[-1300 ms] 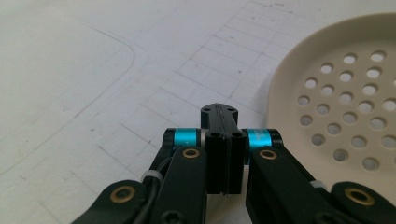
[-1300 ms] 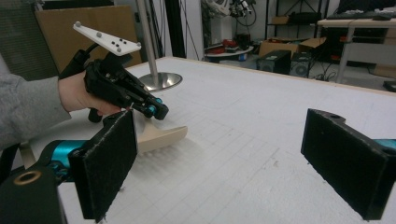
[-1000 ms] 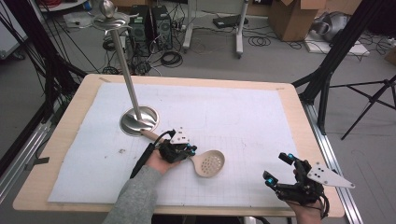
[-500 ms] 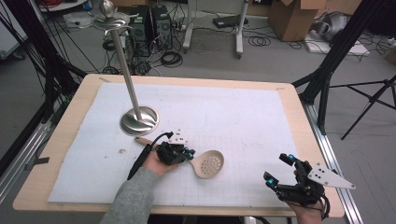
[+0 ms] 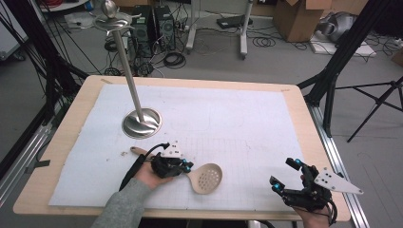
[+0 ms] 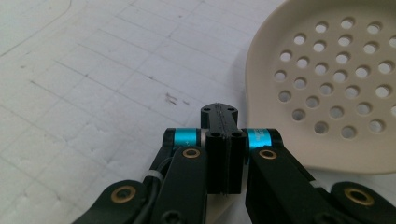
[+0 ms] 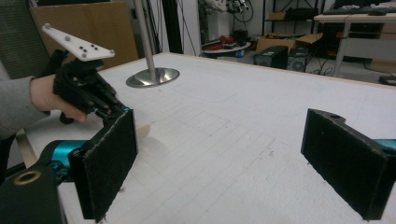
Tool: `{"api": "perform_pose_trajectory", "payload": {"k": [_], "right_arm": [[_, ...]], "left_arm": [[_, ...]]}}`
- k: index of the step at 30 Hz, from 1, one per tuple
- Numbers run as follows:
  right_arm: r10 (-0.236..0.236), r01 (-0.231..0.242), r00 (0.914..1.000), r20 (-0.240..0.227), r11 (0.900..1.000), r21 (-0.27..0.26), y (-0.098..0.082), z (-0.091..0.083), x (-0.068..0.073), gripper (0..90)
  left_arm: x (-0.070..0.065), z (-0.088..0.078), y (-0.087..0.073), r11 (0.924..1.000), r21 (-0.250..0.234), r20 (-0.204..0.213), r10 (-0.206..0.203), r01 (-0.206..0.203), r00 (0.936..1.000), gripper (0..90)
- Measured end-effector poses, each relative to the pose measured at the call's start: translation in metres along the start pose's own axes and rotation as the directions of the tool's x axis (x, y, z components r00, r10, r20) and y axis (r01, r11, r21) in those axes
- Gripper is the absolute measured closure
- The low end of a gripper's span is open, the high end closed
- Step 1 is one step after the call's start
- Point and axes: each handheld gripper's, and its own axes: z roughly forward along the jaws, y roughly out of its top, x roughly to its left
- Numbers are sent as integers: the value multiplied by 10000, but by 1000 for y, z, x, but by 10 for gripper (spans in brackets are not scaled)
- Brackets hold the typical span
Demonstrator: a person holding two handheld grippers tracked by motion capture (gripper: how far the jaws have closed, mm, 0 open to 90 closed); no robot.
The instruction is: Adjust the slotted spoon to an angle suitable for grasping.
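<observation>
A: Where is the slotted spoon (image 5: 202, 176)?

B: It lies flat on the white mat (image 5: 247, 128) that covers the surface (image 5: 294, 102), toward the near edge and left of the middle. Its round, perforated bowl points to the right in the high view; its wooden handle runs up and left toward the steel stand's base (image 5: 141, 123), with the tip poking out beyond the person's left hand (image 5: 145, 175).

A: And the left hand-held gripper (image 5: 177, 166)?

B: It sits over the spoon's neck, just left of the bowl. In the left gripper view its two black jaws are pressed together, with the cream neck passing under them and the bowl (image 6: 327, 79) filling the upper right. The jaws are closed on the spoon where handle meets bowl.

A: What about the right hand-held gripper (image 5: 287, 175)?

B: It rests at the near right corner of the surface, well apart from the spoon. Its jaws stand wide apart, with nothing between them. In the right gripper view the two black pads (image 7: 109, 161) frame bare mat, and the left hand-held gripper (image 7: 116, 109) shows farther off at the left.

A: Anything else on the surface?

B: A tall steel stand (image 5: 124, 64) rises from a round base on the mat's left side, beyond the spoon, near the handle tip but not touching it.
</observation>
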Motion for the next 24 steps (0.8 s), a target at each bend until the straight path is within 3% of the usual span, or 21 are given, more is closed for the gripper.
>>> {"api": "perform_pose_trajectory", "payload": {"k": [9, 13, 15, 17, 18, 22, 24], "right_arm": [[-60, 60, 10000, 14, 10000, 61, -1, 2, 0, 98], [-141, 142, 9999, -41, 9998, 126, -1, 4, 0, 98], [-153, 154, 9998, -83, 9998, 157, -1, 6, 0, 98], [-186, 188, 9998, -89, 9997, 180, -1, 6, 0, 99], [-134, 136, 9998, -114, 9997, 182, -1, 7, 0, 98], [-115, 117, 9999, -118, 9998, 165, -1, 7, -2, 99], [-126, 128, 9998, -140, 9997, 205, -1, 8, -2, 98]], "left_arm": [[-11, -13, -12, 9999, -57, 31, 100, -100, 9999, 899], [-11, -12, -11, 10000, -33, -271, 33, -34, 9996, 898], [-6, -18, -12, 9980, -622, -663, -105, 64, 9977, 899], [-4, -21, -13, 9965, -827, -639, -205, 152, 9977, 899], [-2, -29, -16, 9934, -1120, -677, -342, 265, 9971, 899], [-2, -44, -21, 9924, -1211, -878, -336, 228, 9956, 898], [-1, -61, -29, 9931, -1160, -1220, -299, 157, 9921, 898]]}}
